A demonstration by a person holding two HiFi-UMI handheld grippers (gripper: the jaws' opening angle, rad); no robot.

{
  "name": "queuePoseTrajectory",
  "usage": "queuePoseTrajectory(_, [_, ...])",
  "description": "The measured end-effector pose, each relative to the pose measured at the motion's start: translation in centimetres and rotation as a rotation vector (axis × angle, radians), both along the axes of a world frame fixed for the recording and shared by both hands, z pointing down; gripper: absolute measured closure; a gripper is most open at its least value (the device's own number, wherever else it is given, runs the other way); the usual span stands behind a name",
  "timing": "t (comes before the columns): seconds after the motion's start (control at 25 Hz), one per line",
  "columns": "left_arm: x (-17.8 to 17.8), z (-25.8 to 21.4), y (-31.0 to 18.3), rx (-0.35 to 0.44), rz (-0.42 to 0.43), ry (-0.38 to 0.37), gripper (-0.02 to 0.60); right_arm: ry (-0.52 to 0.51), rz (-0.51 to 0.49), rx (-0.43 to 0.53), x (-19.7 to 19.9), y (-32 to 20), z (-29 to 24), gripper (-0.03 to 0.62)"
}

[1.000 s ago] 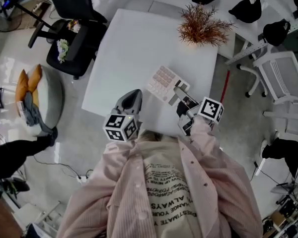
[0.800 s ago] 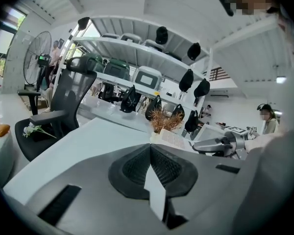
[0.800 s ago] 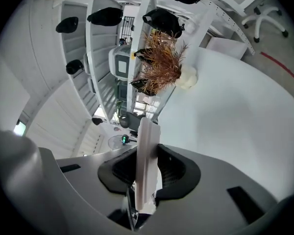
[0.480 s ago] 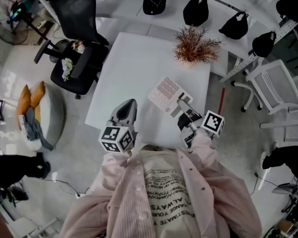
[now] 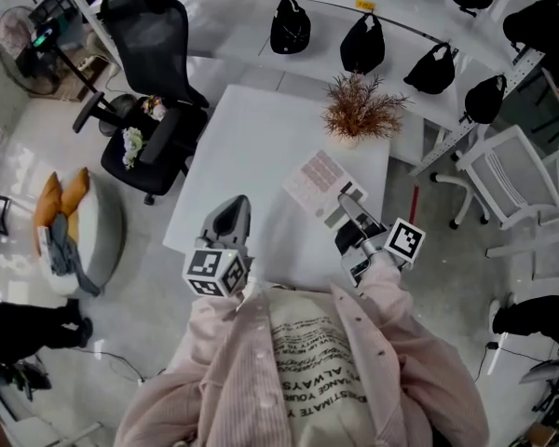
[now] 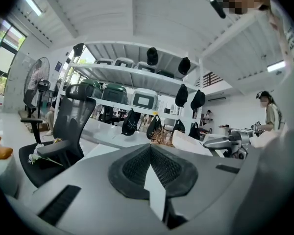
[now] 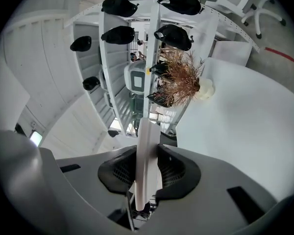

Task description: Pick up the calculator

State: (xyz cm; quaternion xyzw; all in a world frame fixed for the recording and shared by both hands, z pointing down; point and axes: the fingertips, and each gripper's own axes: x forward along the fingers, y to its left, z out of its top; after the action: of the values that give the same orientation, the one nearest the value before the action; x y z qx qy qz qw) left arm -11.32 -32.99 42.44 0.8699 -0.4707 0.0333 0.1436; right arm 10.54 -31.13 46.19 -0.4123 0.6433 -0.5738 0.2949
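The calculator (image 5: 317,180), a pale slab with rows of pinkish keys, hangs over the near right part of the white table (image 5: 261,138). My right gripper (image 5: 347,210) is shut on its near end. In the right gripper view the calculator (image 7: 146,151) shows edge-on, and both pads of the right gripper (image 7: 146,173) press on its faces. My left gripper (image 5: 227,218) is over the table's near edge, to the left of the calculator and apart from it. In the left gripper view the left gripper (image 6: 150,153) is shut with nothing in it.
A dried brown plant in a pale pot (image 5: 359,110) stands at the table's far right corner. A black office chair (image 5: 154,45) is on the left and a white chair (image 5: 512,180) on the right. Black caps (image 5: 289,26) sit on a white counter behind.
Both grippers have risen, and the right one has carried the calculator up with it. The head view has drawn back, so the table looks smaller.
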Motion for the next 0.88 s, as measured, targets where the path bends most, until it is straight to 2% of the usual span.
queuePoseTrajectory(0.56, [-0.6,-2.9,0.5,0.085,-0.048,0.000,0.580,-0.040,0.058,0.021,1.8,0.7,-1.1,0.508])
queuePoseTrajectory(0.88, [-0.1,-2.7,0.9,0.086,-0.036,-0.007,0.580,-0.044,0.075,0.019,2.3,0.9,-1.1,0.508])
